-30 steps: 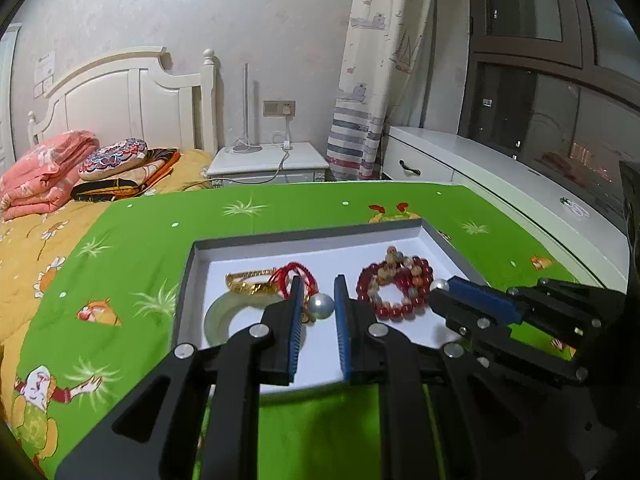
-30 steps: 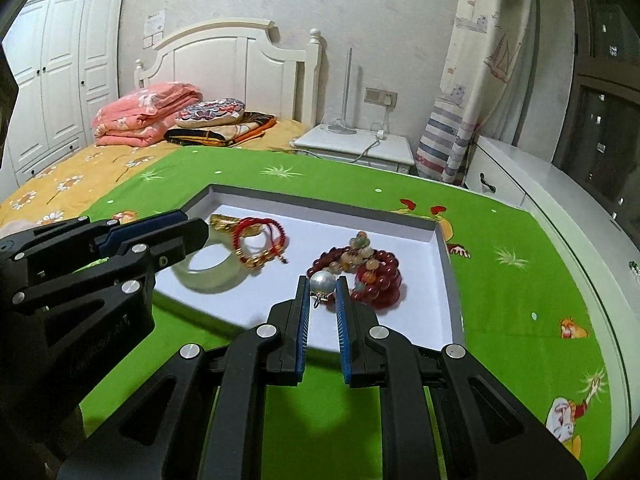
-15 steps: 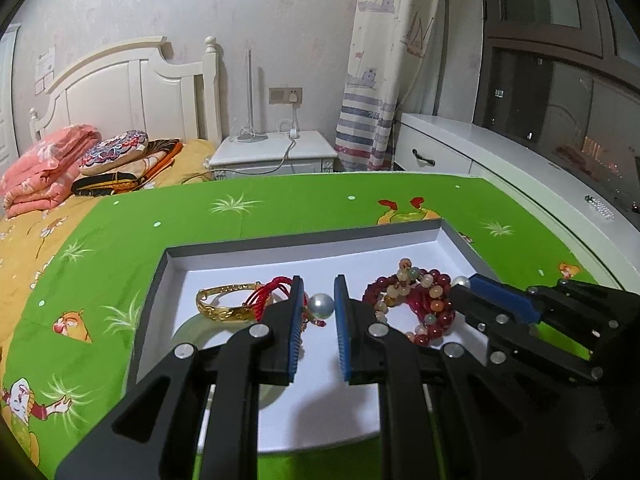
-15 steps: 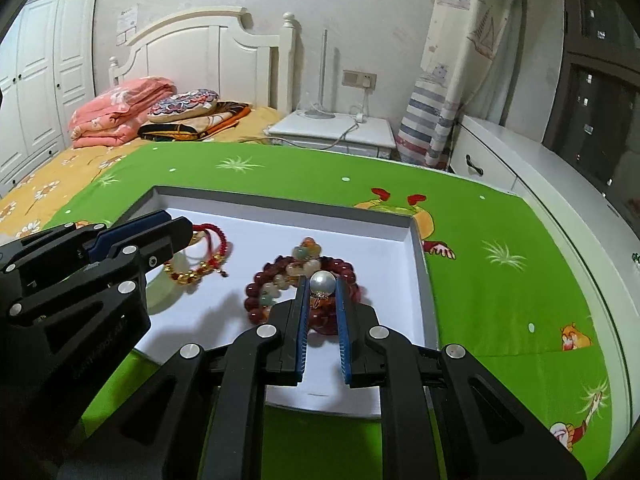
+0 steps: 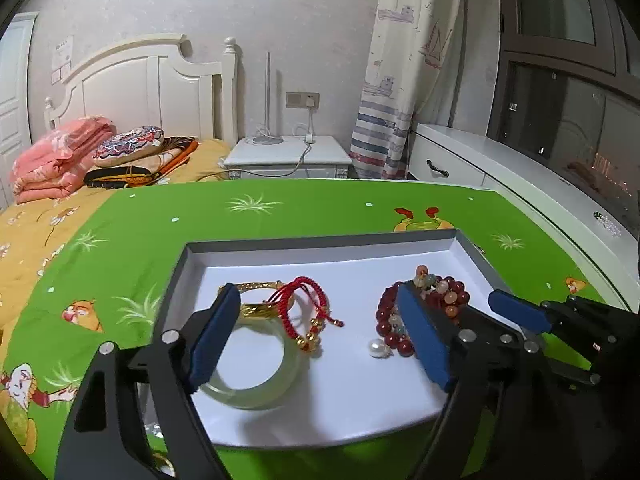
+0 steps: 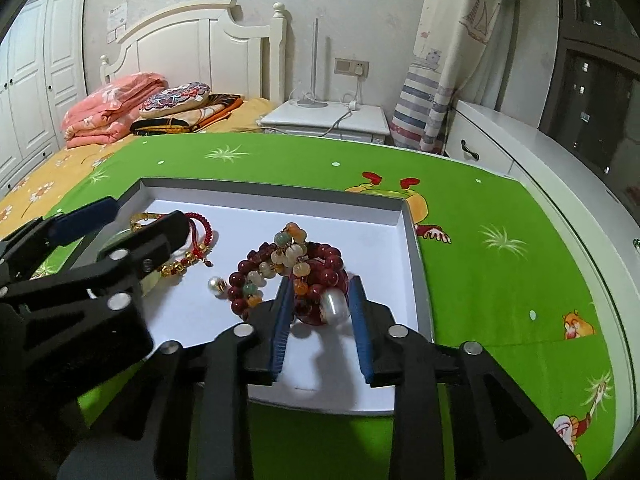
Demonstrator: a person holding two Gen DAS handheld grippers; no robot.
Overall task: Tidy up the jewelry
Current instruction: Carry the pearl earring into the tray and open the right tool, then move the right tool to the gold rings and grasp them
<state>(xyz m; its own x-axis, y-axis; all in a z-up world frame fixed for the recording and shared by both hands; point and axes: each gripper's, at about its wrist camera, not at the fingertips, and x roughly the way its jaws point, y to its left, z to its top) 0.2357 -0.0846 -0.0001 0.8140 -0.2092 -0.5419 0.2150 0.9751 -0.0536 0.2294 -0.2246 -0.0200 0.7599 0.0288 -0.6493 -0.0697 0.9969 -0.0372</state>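
Btwn R gripper (image 6: 320,312) fingers: pearl (image 6: 331,307).

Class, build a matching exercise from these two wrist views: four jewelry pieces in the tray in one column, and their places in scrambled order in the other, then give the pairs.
Column A
1. jade bangle
2. red cord bracelet
3. dark red bead bracelet
4. loose pearl

Column B
a. right part of the white tray
b. on the tray floor just left of the red beads
c. near left part of the tray
d. lying over the bangle's far rim

Pairs: 1-c, 2-d, 3-a, 4-b
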